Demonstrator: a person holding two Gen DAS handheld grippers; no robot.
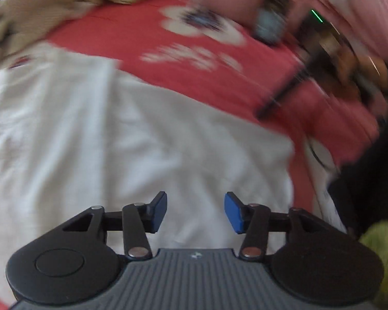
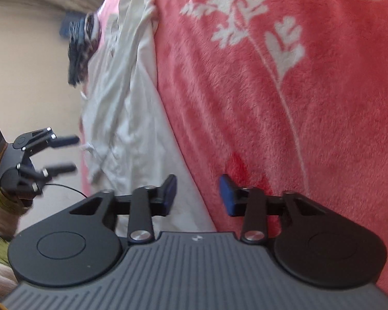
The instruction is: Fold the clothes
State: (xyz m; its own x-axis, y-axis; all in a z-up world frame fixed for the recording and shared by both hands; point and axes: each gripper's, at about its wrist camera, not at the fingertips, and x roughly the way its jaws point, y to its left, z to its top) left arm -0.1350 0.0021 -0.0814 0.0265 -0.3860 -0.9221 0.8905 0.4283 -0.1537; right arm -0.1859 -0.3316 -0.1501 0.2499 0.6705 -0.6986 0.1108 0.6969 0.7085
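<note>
A white garment [image 1: 132, 139] lies spread and creased on a coral blanket [image 1: 199, 77] with white flower prints. My left gripper [image 1: 196, 211] hovers over the garment, open, its blue pads apart with nothing between them. The left wrist view is blurred; at its upper right a dark streak is one of the right gripper's fingers [image 1: 279, 98], above the blanket. In the right wrist view my right gripper [image 2: 198, 196] is open over the white garment's [image 2: 126, 103] edge, where it meets the blanket [image 2: 271, 129], holding nothing. The left gripper [image 2: 73, 153] shows at the left, open, beside the garment.
A beige and brown heap of clothes [image 1: 38, 18] lies past the blanket's far left. A dark patterned cloth [image 2: 82, 46] sits beyond the white garment. A yellow-green cloth [image 1: 382, 253] and a dark shape [image 1: 364, 186] are at the right edge.
</note>
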